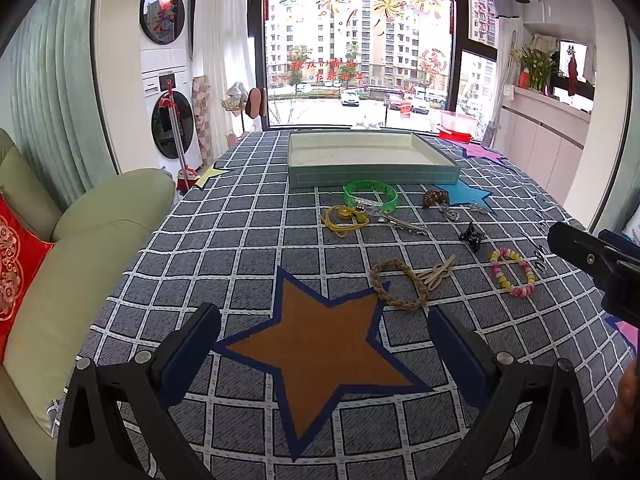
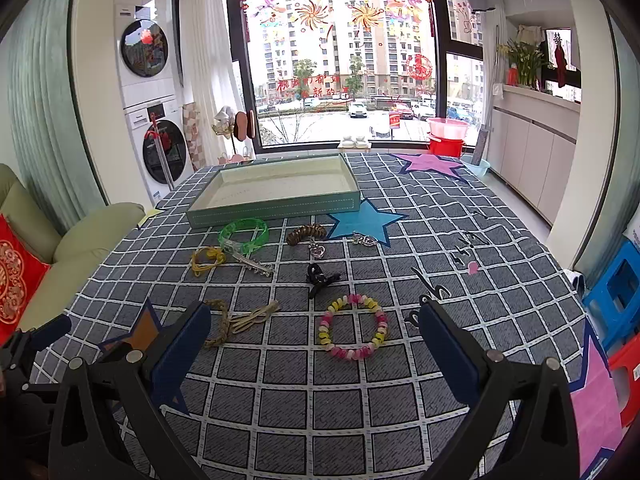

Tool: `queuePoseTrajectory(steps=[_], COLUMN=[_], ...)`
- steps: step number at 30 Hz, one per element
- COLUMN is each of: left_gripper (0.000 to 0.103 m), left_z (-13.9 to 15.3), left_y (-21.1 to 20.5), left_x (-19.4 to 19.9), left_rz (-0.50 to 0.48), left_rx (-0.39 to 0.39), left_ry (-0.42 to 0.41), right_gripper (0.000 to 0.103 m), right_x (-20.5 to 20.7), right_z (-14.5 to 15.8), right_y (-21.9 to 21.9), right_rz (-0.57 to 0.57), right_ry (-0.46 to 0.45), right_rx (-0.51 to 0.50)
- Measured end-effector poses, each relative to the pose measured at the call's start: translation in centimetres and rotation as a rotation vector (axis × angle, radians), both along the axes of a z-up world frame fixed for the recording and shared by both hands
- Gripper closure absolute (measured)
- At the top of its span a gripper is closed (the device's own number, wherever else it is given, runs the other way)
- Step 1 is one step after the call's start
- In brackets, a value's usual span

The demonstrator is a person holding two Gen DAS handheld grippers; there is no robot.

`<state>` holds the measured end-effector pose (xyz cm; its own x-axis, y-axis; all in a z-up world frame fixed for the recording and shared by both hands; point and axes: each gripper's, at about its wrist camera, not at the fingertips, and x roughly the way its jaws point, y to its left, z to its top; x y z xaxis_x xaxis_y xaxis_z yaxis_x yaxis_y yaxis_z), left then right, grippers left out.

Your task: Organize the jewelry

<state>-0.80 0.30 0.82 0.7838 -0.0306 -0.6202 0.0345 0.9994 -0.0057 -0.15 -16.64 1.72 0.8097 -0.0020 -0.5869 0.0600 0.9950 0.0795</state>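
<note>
A shallow pale-green tray (image 1: 374, 174) (image 2: 276, 206) stands empty at the far side of the checked tablecloth. In front of it lie a green bangle (image 1: 370, 194) (image 2: 244, 232), a yellow cord piece (image 1: 344, 220) (image 2: 206, 260), a silver hair clip (image 1: 404, 224) (image 2: 258, 266), a brown coiled tie (image 1: 436, 199) (image 2: 306, 234), a black claw clip (image 1: 472, 236) (image 2: 320, 276), a braided tan bracelet (image 1: 400, 284) (image 2: 232, 322) and a pink-yellow bead bracelet (image 1: 512, 272) (image 2: 354, 328). My left gripper (image 1: 324, 340) hangs open over an orange star. My right gripper (image 2: 316, 340) is open, just short of the bead bracelet.
Star patches mark the cloth: orange (image 1: 320, 356), blue (image 2: 362, 222), purple (image 2: 432, 162). A green sofa with a red cushion (image 1: 16, 272) borders the table's left edge. Blue and red stools (image 2: 618, 304) stand at the right. Small silver charms (image 2: 364, 240) lie on the blue star.
</note>
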Motion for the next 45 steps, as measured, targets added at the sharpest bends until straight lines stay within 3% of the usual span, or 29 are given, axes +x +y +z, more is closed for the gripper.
queuePoseTrajectory(steps=[33,41,45], left_gripper=[0.000,0.000,0.000], left_z=[-0.4,-0.9,-1.0], left_y=[0.0,0.1,0.2], left_x=[0.6,2.4,3.6], left_rz=[0.001,0.002,-0.023], left_rx=[0.008,0.008,-0.027], left_ry=[0.030,0.094,0.133], right_gripper=[0.000,0.000,0.000], right_x=[0.1,0.9,1.5], right_z=[-0.8,-1.3,-1.5], right_y=[-0.2,-1.6,-2.8], right_rz=[-0.002,-0.027,-0.051], right_ry=[0.023,0.068,0.103], right_rx=[0.020,0.031,0.044])
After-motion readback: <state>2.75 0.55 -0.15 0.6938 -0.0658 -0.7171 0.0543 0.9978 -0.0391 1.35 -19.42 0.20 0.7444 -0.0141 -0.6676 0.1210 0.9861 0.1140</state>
